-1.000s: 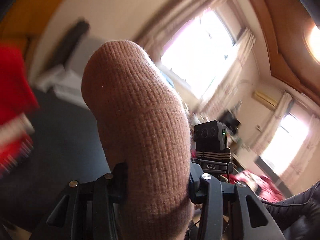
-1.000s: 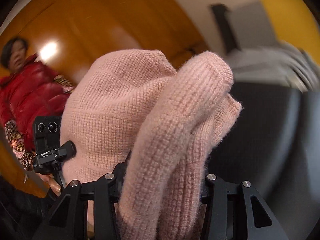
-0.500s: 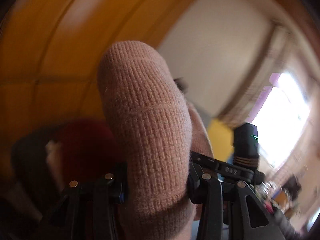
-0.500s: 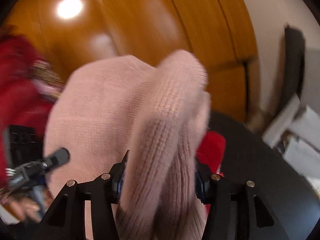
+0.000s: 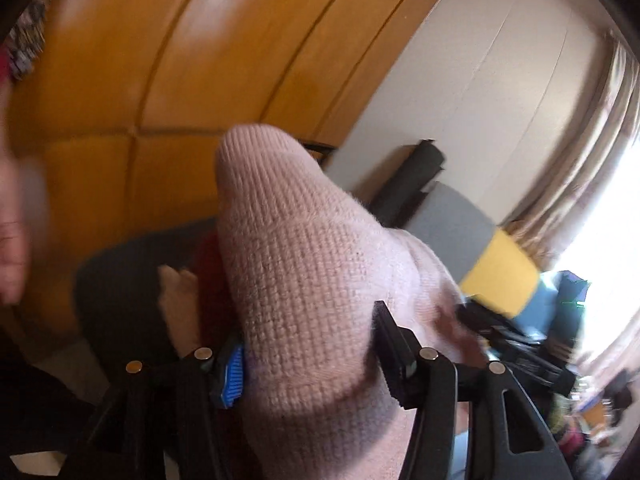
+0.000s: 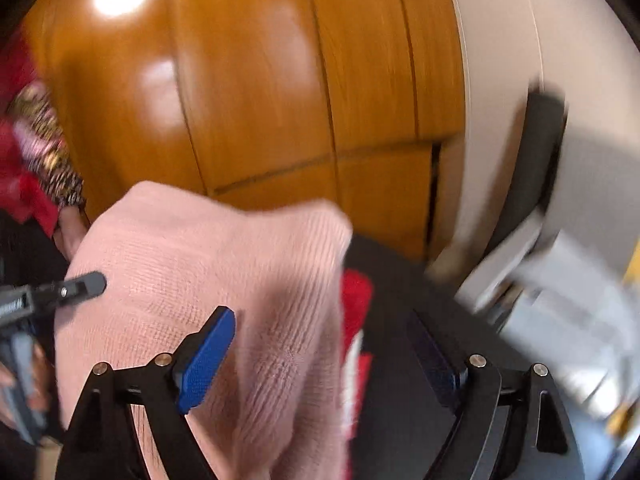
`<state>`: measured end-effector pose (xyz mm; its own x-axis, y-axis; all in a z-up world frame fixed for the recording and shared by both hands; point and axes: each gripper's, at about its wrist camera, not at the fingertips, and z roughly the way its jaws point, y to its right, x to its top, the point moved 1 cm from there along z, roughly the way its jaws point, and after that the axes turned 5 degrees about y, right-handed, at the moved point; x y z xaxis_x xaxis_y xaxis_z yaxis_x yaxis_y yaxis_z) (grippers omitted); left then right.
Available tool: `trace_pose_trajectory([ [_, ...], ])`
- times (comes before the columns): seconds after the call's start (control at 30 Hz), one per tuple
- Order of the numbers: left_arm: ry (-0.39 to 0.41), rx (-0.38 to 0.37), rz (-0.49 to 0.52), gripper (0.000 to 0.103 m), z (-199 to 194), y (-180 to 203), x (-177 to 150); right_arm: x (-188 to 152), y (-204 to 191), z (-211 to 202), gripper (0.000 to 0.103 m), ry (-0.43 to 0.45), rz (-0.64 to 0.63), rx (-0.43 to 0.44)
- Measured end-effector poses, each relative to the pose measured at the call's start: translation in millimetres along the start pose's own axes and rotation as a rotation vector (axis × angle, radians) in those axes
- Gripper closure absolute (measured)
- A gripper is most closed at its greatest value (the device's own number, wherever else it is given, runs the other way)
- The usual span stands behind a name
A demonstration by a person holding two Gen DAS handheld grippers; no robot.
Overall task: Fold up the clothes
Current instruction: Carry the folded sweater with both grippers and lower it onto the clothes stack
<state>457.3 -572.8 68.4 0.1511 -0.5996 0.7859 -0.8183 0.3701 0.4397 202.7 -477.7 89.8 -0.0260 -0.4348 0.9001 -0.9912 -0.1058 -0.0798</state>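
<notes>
Pink knit sweater [image 5: 304, 280] up in the air, not laid flat, no finished fold visible: folding plainly unfinished. Left gripper [image 5: 308, 356] pinching a thick bunch of the knit. Right gripper [image 6: 320, 360] spread wide, knit draped across one blue pad [image 6: 204, 360], probably loose rather than held. Below, a dark tabletop [image 6: 400, 420] bearing a red garment [image 6: 354, 300]. Behind: wooden wardrobe panels [image 6: 260, 80], white wall, curtained window [image 5: 592, 184].
</notes>
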Motion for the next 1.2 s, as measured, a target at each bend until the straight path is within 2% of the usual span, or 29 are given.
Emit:
trace_pose_trajectory([
  [0.03,0.016,0.046,0.029,0.046,-6,4,0,5,-12,-7,0.015,0.038,-0.051,-0.013],
  [0.07,0.033,0.079,0.046,0.046,-11,7,1,7,-22,-19,0.015,0.07,-0.092,0.014],
  [0.17,0.112,0.154,0.078,0.047,-31,26,1,5,-39,-29,0.015,0.09,-0.186,0.088],
  [0.2,0.139,0.159,0.088,0.047,-37,33,2,5,-43,-23,0.015,0.082,-0.211,0.093],
  [0.3,0.185,0.101,0.151,0.046,-41,58,12,8,-46,0,0.016,0.033,-0.252,0.128],
  [0.37,0.175,0.071,0.183,0.046,-25,70,20,3,-45,18,0.016,-0.016,-0.243,0.128],
  [0.4,0.147,0.068,0.189,0.046,-8,72,23,-2,-39,33,0.016,-0.05,-0.213,0.122],
  [0.53,0.022,0.154,0.231,0.048,68,66,17,-21,-17,60,0.015,-0.107,-0.095,0.126],
  [0.67,0.062,0.199,0.276,0.048,89,64,6,-42,-4,75,0.014,-0.107,0.0,0.148],
  [0.83,0.126,0.211,0.277,0.047,52,72,-2,-46,-7,73,0.014,-0.087,0.004,0.133],
  [1.03,0.204,0.22,0.276,0.044,2,83,-12,-41,-8,61,0.012,-0.082,-0.005,0.061],
  [1.13,0.244,0.224,0.276,0.037,-24,88,-17,-37,-7,43,0.011,-0.05,0.005,0.018],
  [1.2,0.266,0.236,0.279,0.028,-40,92,-21,-37,-9,27,0.01,-0.021,0.022,0.005],
])
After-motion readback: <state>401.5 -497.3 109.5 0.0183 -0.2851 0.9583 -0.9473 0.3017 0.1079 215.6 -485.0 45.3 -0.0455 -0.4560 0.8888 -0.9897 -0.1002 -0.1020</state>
